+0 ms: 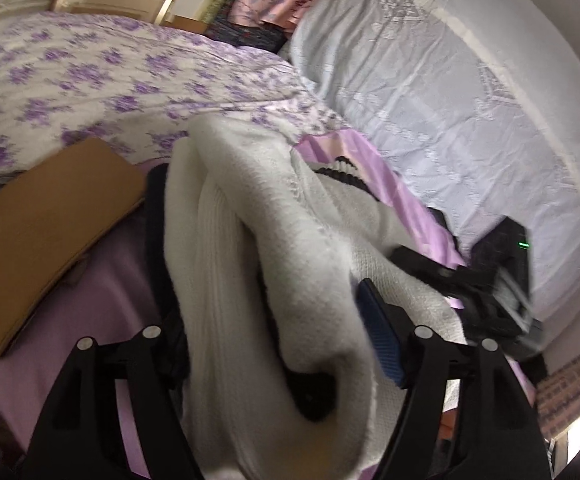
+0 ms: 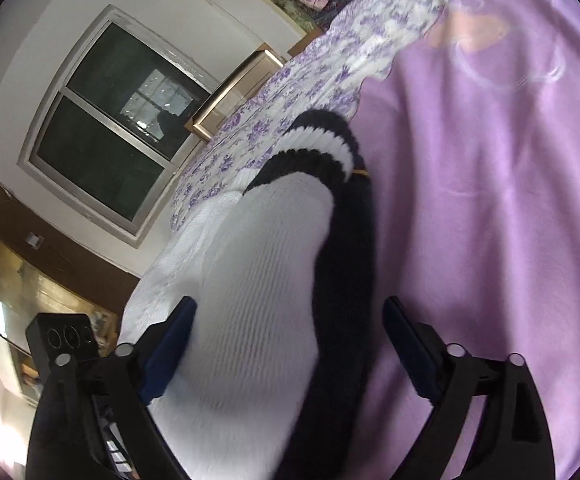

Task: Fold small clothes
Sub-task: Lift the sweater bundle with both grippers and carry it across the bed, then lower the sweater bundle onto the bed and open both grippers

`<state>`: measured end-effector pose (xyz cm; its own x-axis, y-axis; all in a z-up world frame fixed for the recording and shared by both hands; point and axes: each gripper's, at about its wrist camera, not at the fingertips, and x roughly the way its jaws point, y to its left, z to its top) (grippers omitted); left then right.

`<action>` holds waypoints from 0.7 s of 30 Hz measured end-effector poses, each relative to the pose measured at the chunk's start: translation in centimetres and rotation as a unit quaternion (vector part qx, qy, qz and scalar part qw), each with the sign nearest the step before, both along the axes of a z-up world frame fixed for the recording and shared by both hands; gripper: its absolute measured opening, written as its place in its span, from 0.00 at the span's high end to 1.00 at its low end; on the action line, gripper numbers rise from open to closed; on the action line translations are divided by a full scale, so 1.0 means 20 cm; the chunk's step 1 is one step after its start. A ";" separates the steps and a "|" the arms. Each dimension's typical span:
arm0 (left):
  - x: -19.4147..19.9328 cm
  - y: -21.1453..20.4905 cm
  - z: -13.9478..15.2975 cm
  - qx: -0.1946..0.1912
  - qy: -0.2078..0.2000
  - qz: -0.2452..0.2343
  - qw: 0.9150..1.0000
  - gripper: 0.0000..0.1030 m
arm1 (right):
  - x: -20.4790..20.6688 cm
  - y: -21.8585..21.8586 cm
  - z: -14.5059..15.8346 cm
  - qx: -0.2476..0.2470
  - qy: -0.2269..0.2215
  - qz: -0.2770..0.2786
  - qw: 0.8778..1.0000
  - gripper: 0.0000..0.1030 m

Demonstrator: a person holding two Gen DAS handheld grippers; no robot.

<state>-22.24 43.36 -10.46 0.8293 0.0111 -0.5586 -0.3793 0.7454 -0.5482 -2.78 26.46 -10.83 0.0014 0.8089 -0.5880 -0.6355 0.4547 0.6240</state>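
Observation:
A white knit garment (image 1: 249, 208) with dark navy trim hangs bunched between the jaws of my left gripper (image 1: 273, 312). Its right blue pad (image 1: 378, 332) shows bare beside the cloth, and the left finger is hidden behind the folds, so the jaws stand open. In the right wrist view the same white garment (image 2: 257, 272), with a navy-and-white striped cuff (image 2: 322, 144), lies between the wide-open jaws of my right gripper (image 2: 290, 304). The left pad (image 2: 169, 344) brushes the white knit, while the right pad (image 2: 406, 348) stands apart from the navy edge. My right gripper (image 1: 490, 280) also shows blurred in the left wrist view.
A lilac sheet (image 2: 490, 200) covers the bed under the garment. Beyond it lie a purple-flowered quilt (image 1: 89, 80) and a white embroidered cover (image 1: 430, 100). A brown flat board (image 1: 49, 232) rests at the left. A dark window (image 2: 109, 132) is in the wall behind.

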 end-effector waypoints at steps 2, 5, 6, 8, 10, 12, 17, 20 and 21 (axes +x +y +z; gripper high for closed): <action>-0.04 -0.06 0.04 0.032 0.028 0.034 0.999 0.12 | -0.05 -0.07 0.06 -0.006 -0.029 -0.003 1.000 0.05; -0.08 -0.16 0.10 0.097 0.064 0.074 0.990 0.09 | -0.11 -0.15 0.14 -0.026 -0.078 -0.005 0.997 0.03; -0.09 -0.20 0.12 0.116 0.075 0.080 0.987 0.09 | -0.14 -0.17 0.17 -0.041 -0.101 -0.007 0.994 0.03; -0.10 -0.26 0.17 0.149 0.094 0.093 0.980 0.09 | -0.18 -0.21 0.22 -0.062 -0.141 -0.015 0.988 0.03; -0.10 -0.32 0.21 0.180 0.111 0.109 0.971 0.09 | -0.24 -0.24 0.26 -0.085 -0.178 -0.016 0.980 0.03; -0.11 -0.39 0.27 0.202 0.116 0.117 0.965 0.09 | -0.29 -0.26 0.29 -0.106 -0.210 -0.008 0.972 0.03; -0.15 -0.53 0.40 0.241 0.120 0.127 0.955 0.08 | -0.41 -0.32 0.38 -0.129 -0.274 0.009 0.953 0.03; -0.16 -0.63 0.47 0.272 0.127 0.139 0.944 0.05 | -0.46 -0.39 0.45 -0.120 -0.288 0.016 0.950 0.03; -0.17 -0.67 0.49 0.282 0.129 0.144 0.940 0.05 | -0.47 -0.42 0.48 -0.115 -0.290 0.018 0.950 0.03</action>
<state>-25.56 30.05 -0.62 0.5848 0.5683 -0.5789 -0.6757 0.7361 0.0401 -12.21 18.10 -1.25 0.3549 0.6641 -0.6580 -0.8594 0.5089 0.0501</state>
